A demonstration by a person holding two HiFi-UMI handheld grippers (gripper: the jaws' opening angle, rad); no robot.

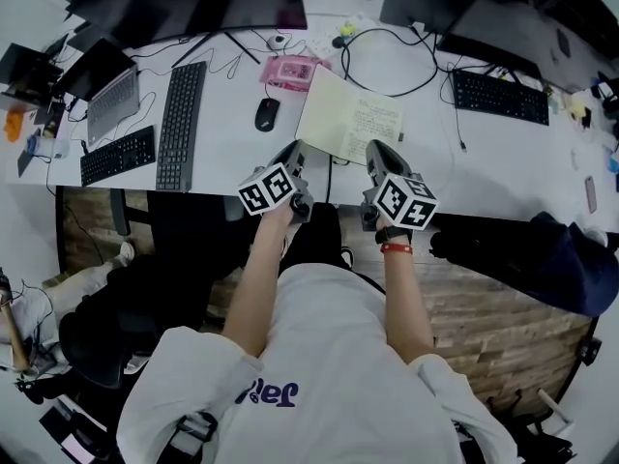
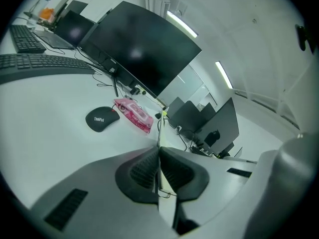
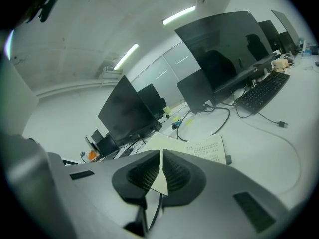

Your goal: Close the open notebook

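- On white worktop [image 1: 232, 162], close to its front edge: notebook [image 1: 350, 116], open, cream pages up, handwriting on the right-hand page, left-hand page blank, whole book lying slightly askew.
- At notebook's near left corner: left tongs [image 2: 158, 152], clenched on a thin leaf of the notebook, leaf seen edge-on between the ribbed pads.
- At notebook's near right corner: right tongs [image 3: 161, 158], clenched on a cream page corner, written page visible beyond the tips.
- Both tongs side by side in front of the person, marker cubes toward the body, tips pointing away across the worktop edge.
- Left of notebook: black mouse [image 1: 267, 114], just beside it, not touching.
- Beyond the mouse: pink packet [image 1: 293, 71], near the notebook's far left corner.
- Further left: long dark keyboard [image 1: 181, 124], set lengthwise away from the person; shorter keyboard [image 1: 117, 155] and open laptop [image 1: 111, 100] beside it.
- Behind mouse and packet: dark monitor [image 2: 139, 49], screen black.
- Far right of worktop: another keyboard [image 1: 501, 97], well apart from the notebook.
- Below the worktop edge, right side: dark blue bundle [image 1: 571, 269], nature unclear.
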